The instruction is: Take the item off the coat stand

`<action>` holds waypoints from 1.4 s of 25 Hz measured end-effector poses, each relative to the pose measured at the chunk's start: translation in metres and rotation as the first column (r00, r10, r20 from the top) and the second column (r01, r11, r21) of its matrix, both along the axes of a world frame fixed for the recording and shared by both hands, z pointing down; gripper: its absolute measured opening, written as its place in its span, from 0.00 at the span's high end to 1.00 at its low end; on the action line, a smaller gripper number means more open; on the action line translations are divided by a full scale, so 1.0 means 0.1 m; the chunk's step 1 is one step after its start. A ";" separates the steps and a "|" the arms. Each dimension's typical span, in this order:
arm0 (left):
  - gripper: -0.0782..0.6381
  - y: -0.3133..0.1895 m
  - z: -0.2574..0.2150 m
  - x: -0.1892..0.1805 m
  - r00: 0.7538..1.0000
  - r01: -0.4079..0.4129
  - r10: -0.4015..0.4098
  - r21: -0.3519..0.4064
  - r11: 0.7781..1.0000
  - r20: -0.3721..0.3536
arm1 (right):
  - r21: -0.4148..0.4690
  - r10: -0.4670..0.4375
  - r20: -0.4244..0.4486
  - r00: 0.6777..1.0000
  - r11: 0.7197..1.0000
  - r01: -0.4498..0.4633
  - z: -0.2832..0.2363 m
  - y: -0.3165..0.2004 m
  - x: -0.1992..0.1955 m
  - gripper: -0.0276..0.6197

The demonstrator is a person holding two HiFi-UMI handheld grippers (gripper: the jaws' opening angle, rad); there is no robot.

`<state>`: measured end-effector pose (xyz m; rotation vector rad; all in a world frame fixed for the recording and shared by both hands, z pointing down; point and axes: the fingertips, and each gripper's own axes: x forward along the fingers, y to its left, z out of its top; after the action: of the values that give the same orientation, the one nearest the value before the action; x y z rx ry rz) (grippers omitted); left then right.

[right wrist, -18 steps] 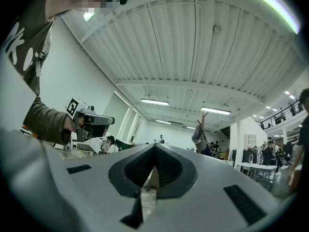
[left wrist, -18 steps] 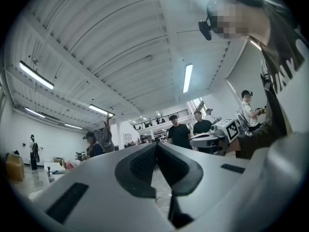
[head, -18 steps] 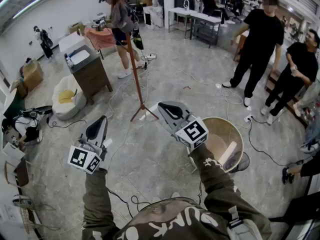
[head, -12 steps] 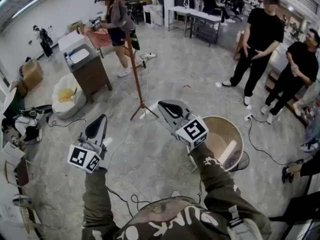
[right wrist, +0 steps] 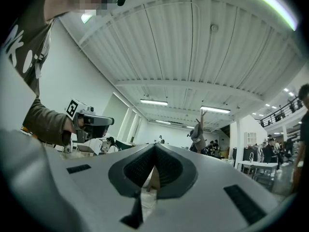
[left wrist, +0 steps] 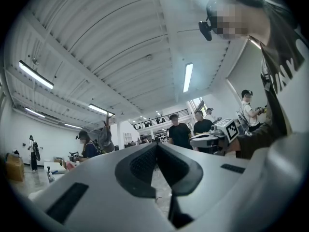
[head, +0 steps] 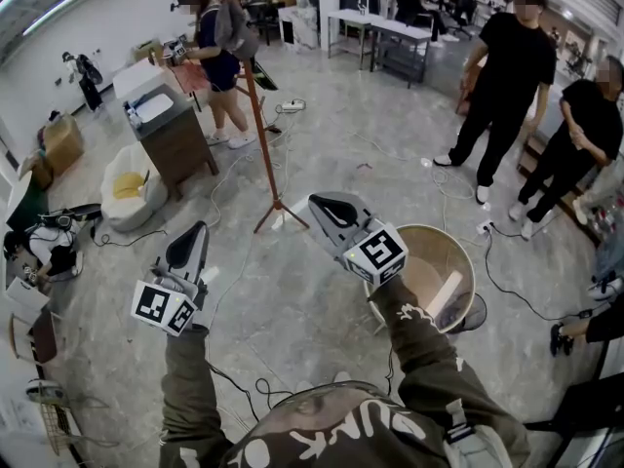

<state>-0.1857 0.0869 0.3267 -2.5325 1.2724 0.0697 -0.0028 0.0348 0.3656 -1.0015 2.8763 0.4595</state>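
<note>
Left gripper and right gripper are both clamped fully shut with nothing between the jaws, held out in front of the person and angled upward, so neither one has hold of anything yet. What they're after is the grey bag-looking item, which hangs up at the top of the coat stand. That's well apart from both grippers, across open floor, ahead and a bit left of the person's midline. It hangs long and narrow, its long axis running straight down alongside the pole from a hook above it, so it'll probably need lifting up off the hook, not pulling sideways. In the head view the foot of the stand sits between the two grippers and looks closer to the right one, so the right hand seems the nearer bet, though not by a lot. From the right gripper view the item sits off to the right of the jaw line, and from the left gripper view it sits off to the left. So neither gripper is lined up on it. A person in a dark top is standing just beside the stand on its far left side, which could crowd the approach.
</note>
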 end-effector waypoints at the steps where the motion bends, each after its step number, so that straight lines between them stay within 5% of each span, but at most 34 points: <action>1: 0.89 -0.01 -0.01 0.01 1.000 0.000 0.000 0.000 1.000 0.000 | 0.001 -0.002 0.000 1.000 1.000 0.002 0.00 -0.01 0.00 0.94; 8: 0.89 -0.05 0.01 0.10 1.000 0.001 -0.001 -0.002 1.000 0.008 | 0.001 -0.035 0.007 0.999 0.999 0.035 0.02 -0.03 0.06 0.94; 9: 0.89 -0.04 0.01 0.10 1.000 0.002 -0.002 -0.003 1.000 0.008 | -0.007 -0.054 0.009 0.998 0.998 0.054 0.02 -0.02 0.03 0.83; 10: 0.89 -0.04 0.01 0.10 1.000 0.003 -0.003 -0.003 1.000 0.009 | -0.017 -0.078 0.010 0.997 0.997 0.078 0.02 -0.01 0.01 0.52; 11: 0.89 -0.04 0.00 0.11 1.000 0.004 -0.004 -0.003 1.000 0.010 | -0.022 -0.097 0.009 0.995 0.995 0.097 0.02 -0.01 -0.01 0.37; 13: 0.89 -0.05 0.00 0.13 1.000 0.007 -0.007 -0.004 1.000 0.011 | -0.013 -0.110 0.006 0.994 0.994 0.110 0.00 -0.02 0.00 0.22; 35: 0.89 -0.28 0.02 0.62 0.999 0.034 -0.033 -0.013 0.999 0.035 | 0.020 -0.107 0.012 0.994 0.994 0.107 -0.10 -0.32 0.53 0.14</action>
<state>-0.1234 0.0593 0.3284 -2.5119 1.3057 0.0093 0.0500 0.0023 0.3551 -0.8388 2.8901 0.4700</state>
